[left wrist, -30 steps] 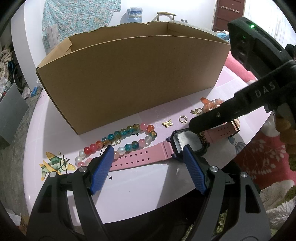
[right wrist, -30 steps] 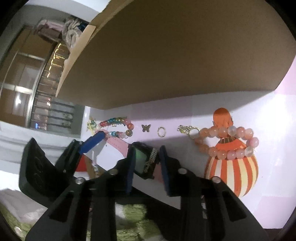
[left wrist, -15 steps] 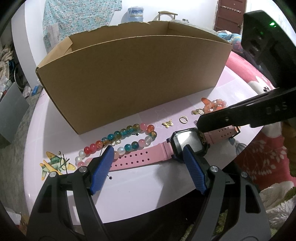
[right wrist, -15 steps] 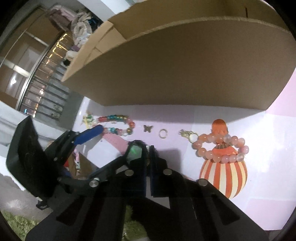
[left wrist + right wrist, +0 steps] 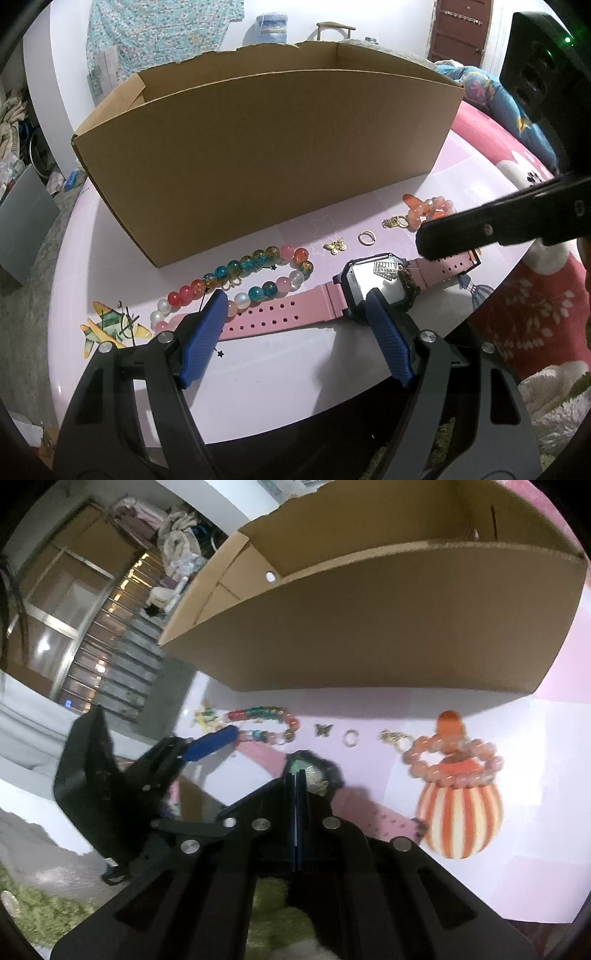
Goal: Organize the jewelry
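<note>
A pale pink counter (image 5: 280,384) carries an open cardboard box (image 5: 266,162) with jewelry strung along the base of its near wall. The left hand-held gripper (image 5: 295,328) hangs released, its blue pads (image 5: 201,339) spread wide over a pink watch (image 5: 295,308) lying flat; one pad stands over the strap's punched end, the other at the near edge of the dark case, neither pressing on it. The right hand-held gripper (image 5: 297,775) is clenched, its jaws having just snapped together with nothing visible between them, the tips above the watch case.

The left wrist view takes in a multicoloured bead bracelet (image 5: 255,273) just behind the strap, a gold butterfly charm (image 5: 335,245), a small ring (image 5: 366,236) and a paper plane cutout (image 5: 110,326) at the row's left end; it also shows the right tool's black arm crossing above the watch's far strap. Only the right wrist view shows fully the peach bead bracelet (image 5: 454,760) lying on an orange-striped balloon-shaped piece (image 5: 460,819), a gold charm (image 5: 391,735) beside it, and part of the box's inside.
</note>
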